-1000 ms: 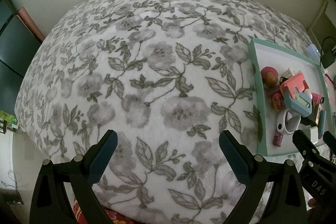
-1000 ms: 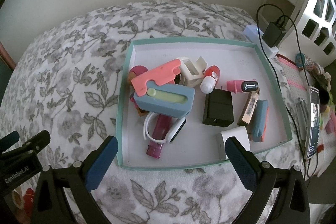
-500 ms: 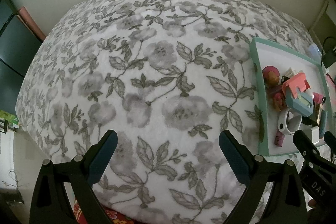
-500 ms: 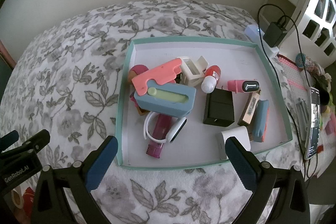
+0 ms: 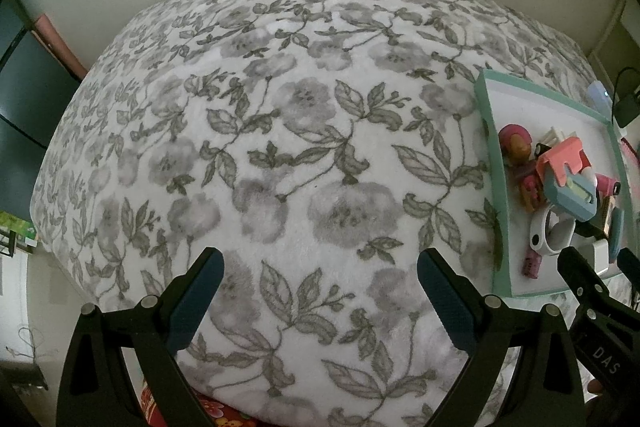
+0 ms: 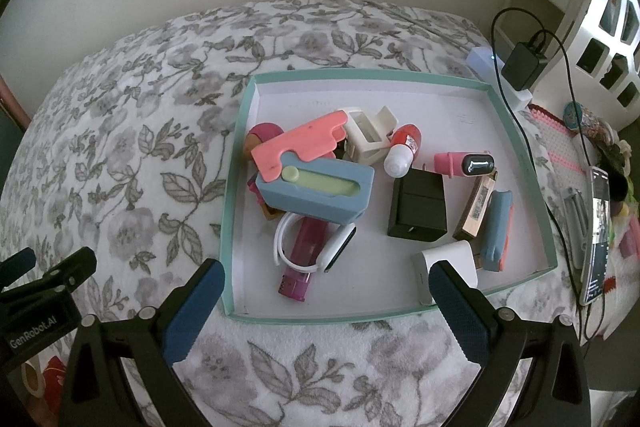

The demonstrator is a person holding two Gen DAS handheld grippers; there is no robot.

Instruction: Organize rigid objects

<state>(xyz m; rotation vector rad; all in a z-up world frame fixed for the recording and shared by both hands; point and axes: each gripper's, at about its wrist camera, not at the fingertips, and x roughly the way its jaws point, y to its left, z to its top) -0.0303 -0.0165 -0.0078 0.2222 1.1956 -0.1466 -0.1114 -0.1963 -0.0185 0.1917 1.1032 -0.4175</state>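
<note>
Both the left gripper [image 5: 320,291] and right gripper [image 6: 326,297] hung wide and empty, the right facing the cluttered teal tray [image 6: 236,187].

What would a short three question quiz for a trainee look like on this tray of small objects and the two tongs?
1. True or false: both the left tongs and the right tongs are open and hold nothing.
2. Multiple choice: what lies directly on top of the blue case? A) the black charger B) the coral pink piece C) the white band
3. Fill in: the white band loops around the ______ tube.

Key
1. True.
2. B, the coral pink piece; the black charger lies flat on the floor of the tray, apart from the case.
3. Magenta, the magenta tube.
</note>
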